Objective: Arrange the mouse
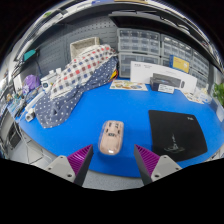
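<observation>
Over at the worktop's left edge, a jumble of small items sits blurred, too small to make out. Next along, a checked cloth lies heaped over a bulky shape, draped toward the back-left part of the blue worktop.

Now the main player: the mouse, pale pink, lies flat on the blue surface near the front edge, its long axis running away from the camera. It sits just ahead of the claw, a touch nearer the left finger than the right, and nothing touches it.

The claw hangs released, fingers spread wide apart, purple pads facing inward across empty space. The mouse lies beyond the fingertips, not between them.

Moving right, a black mouse mat lies flat on the front-right part of the worktop, just beside the mouse with a strip of blue between them. Up along the back edge, some papers lie flat, a white box stands behind them, and drawer cabinets line the wall.
</observation>
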`<control>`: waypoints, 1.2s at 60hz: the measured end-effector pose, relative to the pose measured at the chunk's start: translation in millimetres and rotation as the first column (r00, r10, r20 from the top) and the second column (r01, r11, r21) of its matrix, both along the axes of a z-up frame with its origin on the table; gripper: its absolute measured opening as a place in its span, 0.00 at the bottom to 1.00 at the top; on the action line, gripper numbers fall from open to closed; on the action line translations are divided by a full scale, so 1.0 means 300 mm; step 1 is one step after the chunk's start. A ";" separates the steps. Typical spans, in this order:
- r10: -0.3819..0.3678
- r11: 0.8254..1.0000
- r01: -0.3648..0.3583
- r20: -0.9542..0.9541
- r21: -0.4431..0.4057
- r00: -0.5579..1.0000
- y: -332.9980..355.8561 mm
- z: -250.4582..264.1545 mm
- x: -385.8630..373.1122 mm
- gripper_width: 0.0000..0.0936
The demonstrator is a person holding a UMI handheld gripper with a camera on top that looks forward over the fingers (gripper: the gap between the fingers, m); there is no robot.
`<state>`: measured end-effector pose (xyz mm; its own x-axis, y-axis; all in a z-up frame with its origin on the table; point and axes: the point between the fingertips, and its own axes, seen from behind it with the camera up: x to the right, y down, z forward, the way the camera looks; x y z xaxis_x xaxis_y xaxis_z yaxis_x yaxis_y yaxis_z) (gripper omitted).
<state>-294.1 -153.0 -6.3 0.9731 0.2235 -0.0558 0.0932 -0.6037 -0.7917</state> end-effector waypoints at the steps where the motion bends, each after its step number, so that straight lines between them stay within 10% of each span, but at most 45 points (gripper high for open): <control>1: -0.004 1.000 0.004 0.001 0.000 1.000 0.016 -0.002 -0.009 0.88; 29: -0.066 0.996 0.068 0.029 -0.058 0.997 0.160 -0.026 -0.034 0.36; 40: -0.002 0.995 0.008 0.064 -0.098 0.998 0.153 0.019 -0.039 0.35; 49: 0.037 0.998 -0.040 0.049 0.050 0.998 0.219 0.361 -0.006 0.35; 61: -0.032 0.976 0.024 0.035 0.215 0.999 0.327 0.716 0.275 0.35; 72: -0.130 0.975 0.114 0.073 0.188 0.989 0.383 0.662 0.652 0.35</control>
